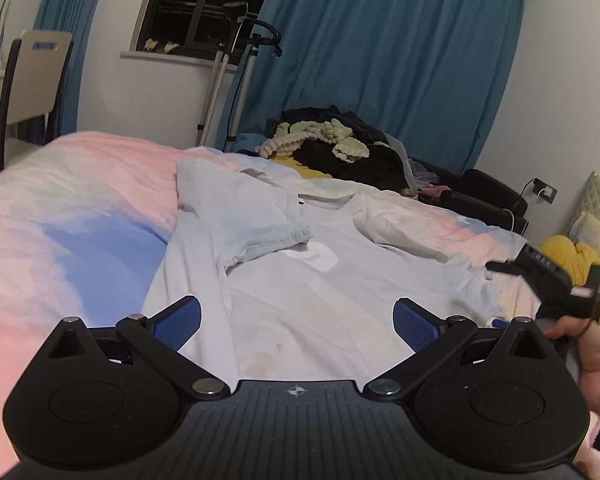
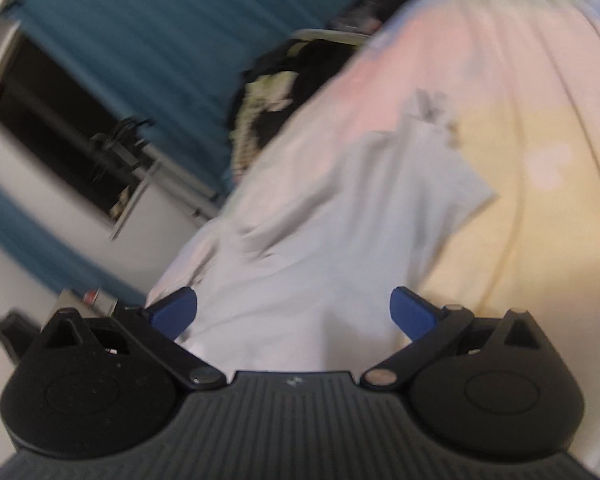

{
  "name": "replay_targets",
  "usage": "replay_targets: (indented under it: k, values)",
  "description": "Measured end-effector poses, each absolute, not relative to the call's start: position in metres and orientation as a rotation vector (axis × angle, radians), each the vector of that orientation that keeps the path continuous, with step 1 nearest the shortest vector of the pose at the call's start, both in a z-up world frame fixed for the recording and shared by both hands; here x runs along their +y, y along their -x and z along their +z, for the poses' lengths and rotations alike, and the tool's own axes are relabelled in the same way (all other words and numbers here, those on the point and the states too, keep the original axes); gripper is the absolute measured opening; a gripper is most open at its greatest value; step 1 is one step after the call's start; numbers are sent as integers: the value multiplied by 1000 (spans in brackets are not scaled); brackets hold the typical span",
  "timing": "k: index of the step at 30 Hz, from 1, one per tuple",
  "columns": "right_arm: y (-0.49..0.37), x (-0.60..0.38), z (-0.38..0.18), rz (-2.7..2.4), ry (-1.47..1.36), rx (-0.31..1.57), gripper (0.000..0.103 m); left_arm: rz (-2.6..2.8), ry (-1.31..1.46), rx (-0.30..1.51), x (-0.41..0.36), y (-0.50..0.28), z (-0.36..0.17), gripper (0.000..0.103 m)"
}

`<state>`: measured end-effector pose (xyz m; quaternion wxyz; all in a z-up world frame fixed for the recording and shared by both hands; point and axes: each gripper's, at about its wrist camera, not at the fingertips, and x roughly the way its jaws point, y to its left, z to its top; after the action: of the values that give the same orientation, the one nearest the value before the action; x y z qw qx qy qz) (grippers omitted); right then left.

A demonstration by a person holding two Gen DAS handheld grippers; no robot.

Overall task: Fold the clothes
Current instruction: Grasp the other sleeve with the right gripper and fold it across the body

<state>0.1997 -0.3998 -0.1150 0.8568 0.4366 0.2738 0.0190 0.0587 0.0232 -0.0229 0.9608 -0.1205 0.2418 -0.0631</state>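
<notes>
My left gripper hangs w/ fingers wide, nothing held. The T-shirt lies flat on the bed straight ahead, long axis running away from me, collar far. One sleeve is folded onto the chest ahead-left; the other sleeve lies spread ahead-right, nearer my right gripper, also wide & empty over shirt cloth. Right view is badly blurred; the near hem is hidden under my left fingers.
</notes>
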Motion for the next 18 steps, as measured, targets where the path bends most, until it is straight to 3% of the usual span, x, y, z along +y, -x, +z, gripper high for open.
replay_targets:
  k: [7,9,10,12,13,15,18]
  values:
    - [-228,-425,-137,-76,-944,520,101,-109,305,499,33,-83,-33,103]
    - [-241,-427,-137,-97,-899,492,93,-97,327,499,38,-86,-33,103]
    - [-246,-428,-138,-106,-881,482,84,-90,338,499,40,-88,-34,103]
    - [-257,-428,-139,-122,-839,474,53,-78,360,499,45,-90,-34,103]
    - [-262,-427,-139,-126,-804,478,45,-72,371,499,48,-92,-34,103]
    - [-272,-424,-136,-135,-723,486,12,-59,393,499,53,-94,-35,103]
    - [-280,-408,-117,-128,-640,444,8,-43,399,470,60,-92,-29,103]
